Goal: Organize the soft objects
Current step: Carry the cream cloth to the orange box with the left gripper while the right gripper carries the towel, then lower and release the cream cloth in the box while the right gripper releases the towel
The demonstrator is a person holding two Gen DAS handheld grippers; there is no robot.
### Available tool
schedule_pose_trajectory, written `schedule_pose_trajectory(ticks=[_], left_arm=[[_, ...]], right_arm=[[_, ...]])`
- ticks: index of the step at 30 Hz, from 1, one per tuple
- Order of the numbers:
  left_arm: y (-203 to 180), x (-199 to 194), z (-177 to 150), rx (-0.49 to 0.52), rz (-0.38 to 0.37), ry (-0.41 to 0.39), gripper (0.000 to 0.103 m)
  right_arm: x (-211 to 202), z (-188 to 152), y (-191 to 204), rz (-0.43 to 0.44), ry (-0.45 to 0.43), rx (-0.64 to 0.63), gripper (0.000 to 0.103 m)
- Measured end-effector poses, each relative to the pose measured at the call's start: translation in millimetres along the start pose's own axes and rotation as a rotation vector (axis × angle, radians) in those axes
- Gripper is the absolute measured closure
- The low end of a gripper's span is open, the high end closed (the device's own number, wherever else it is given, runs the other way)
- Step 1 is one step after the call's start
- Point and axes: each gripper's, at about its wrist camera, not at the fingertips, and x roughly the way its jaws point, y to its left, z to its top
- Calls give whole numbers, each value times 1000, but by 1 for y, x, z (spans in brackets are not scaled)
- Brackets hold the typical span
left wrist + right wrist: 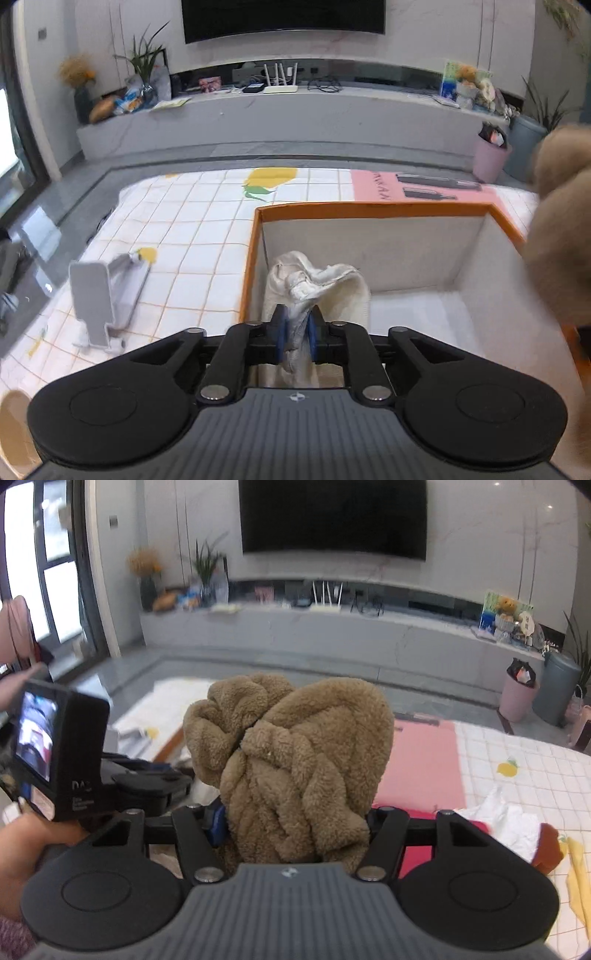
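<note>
Left wrist view, left to right. At far left, a dark glass door beside glossy grey floor. Lower left, on the checked tablecloth (192, 236) of the table: a grey stand (94, 295), tipped over. Upper left on the long ledge (280, 110): a vase of dried flowers (79, 85), a leafy plant, packets. Top centre, a dark television (284, 16); under it a white router (280, 79). Centre: an orange-rimmed box (373, 210) with pale inner walls, open at the top. Over its left inner corner, the left tool (295, 338), blue pads only slightly apart, a cream cloth (314, 286) still between them and bunched upward; firm pinch or loose contact: cannot tell. Behind the box, a pink mat (373, 184). Right edge: a blurred brown fluffy mass (557, 229) looming over the box's right wall, hiding that corner. Upper right: a pink bin (491, 158).

Right wrist view, left to right. Lower left: a hand (22, 856) gripping the other tool's handle, its black camera (59, 753) with lit screen blocking the table behind. Centre: the right tool (295, 823), spread fairly wide yet clamped on a bulky brown fleece bundle (291, 760) filling the middle and hiding the right pad. Right: white cloth (509, 819), a yellow item (580, 878).
</note>
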Motion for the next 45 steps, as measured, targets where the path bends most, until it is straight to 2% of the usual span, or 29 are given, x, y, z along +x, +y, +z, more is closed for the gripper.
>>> schedule_pose_trajectory(ticks=[2,3,4,5,9,11,12,13,15,18,22,27,29,31,34,38,45], left_arm=[[1,-4,1,24,-69,51,69],[1,-7,1,54,-103,57,51],[4,-11,-1,60,-120,39,46],[10,-15,-3,54,-148,14,45],[42,-23,-9,4,-338,22,45],[54,-28,-10,-22,-423,32,38],[57,-30,-10,-31,-442,32,28],[59,-31,-10,-37,-446,36,24],[65,-36,-7,-24,-457,33,25],[79,-40,-1,-61,-479,7,25],[89,-31,1,-108,-429,1,25],[103,-15,-4,-135,-388,49,25],[107,-9,-6,-148,-375,65,25],[107,-5,-6,-154,-352,87,25],[106,-4,-7,-157,-344,101,25],[103,-6,-9,-133,-349,101,25],[103,-5,-10,-132,-332,113,25]], right_arm=[[19,3,7,-14,37,-8,41],[28,5,12,-31,52,-16,42],[37,8,17,-52,67,-24,42],[45,11,23,-74,87,-36,42],[66,17,27,-94,144,-54,42],[65,15,19,-92,155,-52,42],[69,18,19,-97,161,-56,42],[71,20,19,-100,165,-62,42],[73,21,22,-96,172,-85,42],[78,17,27,-107,200,-139,41],[101,19,39,-130,247,-187,41],[130,16,44,-152,323,-240,41],[139,12,40,-125,373,-221,41],[149,7,36,-147,405,-205,41],[157,3,29,-211,413,-203,41],[166,-5,22,-227,441,-183,40],[175,-10,35,-247,452,-253,35]])
